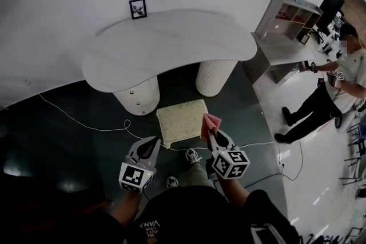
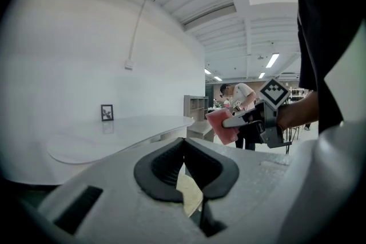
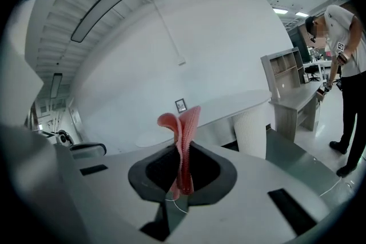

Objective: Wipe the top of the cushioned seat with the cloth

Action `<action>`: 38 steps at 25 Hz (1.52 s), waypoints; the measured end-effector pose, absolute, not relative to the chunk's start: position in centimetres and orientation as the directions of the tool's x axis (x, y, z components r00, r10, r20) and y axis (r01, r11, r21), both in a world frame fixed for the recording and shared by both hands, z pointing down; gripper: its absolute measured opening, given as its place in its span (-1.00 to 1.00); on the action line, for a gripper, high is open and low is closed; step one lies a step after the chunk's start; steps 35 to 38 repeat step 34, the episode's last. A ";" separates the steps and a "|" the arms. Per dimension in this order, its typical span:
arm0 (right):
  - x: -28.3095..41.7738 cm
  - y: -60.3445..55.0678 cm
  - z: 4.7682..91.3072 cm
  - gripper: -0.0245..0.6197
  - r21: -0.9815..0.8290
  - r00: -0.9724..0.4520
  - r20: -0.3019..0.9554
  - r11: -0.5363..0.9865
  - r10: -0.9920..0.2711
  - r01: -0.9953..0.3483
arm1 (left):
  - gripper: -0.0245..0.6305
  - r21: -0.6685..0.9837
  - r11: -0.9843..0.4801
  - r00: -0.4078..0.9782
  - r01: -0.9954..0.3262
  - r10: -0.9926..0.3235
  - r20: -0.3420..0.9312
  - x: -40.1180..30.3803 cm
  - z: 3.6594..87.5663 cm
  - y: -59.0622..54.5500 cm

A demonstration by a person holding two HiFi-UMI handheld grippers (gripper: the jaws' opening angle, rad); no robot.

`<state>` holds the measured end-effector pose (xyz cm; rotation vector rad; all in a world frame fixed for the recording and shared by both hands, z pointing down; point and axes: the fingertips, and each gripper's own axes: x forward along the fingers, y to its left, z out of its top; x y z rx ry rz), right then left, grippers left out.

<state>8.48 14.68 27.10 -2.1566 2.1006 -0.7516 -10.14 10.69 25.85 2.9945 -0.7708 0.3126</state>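
Observation:
The cushioned seat (image 1: 182,120) is a square cream stool on the dark floor in front of the white table. A pink cloth (image 1: 210,124) hangs over the seat's right edge, pinched in my right gripper (image 1: 213,135), which is shut on it. In the right gripper view the cloth (image 3: 182,140) stands folded between the closed jaws. My left gripper (image 1: 155,146) hovers just left of the seat's near corner, shut with nothing in it. A sliver of the cream seat (image 2: 190,194) shows below the left jaws, and the cloth (image 2: 223,124) appears off to the right there.
A curved white table (image 1: 166,46) on two ribbed legs stands behind the seat, with a small framed picture (image 1: 138,8) on it. A white cable (image 1: 86,123) runs across the floor. A person (image 1: 329,94) stands at the right near a grey shelf unit (image 1: 286,20).

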 end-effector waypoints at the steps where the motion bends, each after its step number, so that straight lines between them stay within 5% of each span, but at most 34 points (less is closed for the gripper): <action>1: 8.1 15.0 26.8 -0.84 -0.357 -0.038 0.305 -0.078 -0.951 -0.931 | -0.87 -0.023 -0.874 0.854 -0.486 -0.481 0.198 -10.6 25.6 10.8; 38: 5.0 16.8 23.6 -0.85 -0.327 -0.114 0.264 0.022 -0.958 -0.945 | -0.87 -0.027 -0.827 0.817 -0.562 -0.559 0.144 -14.1 21.9 11.2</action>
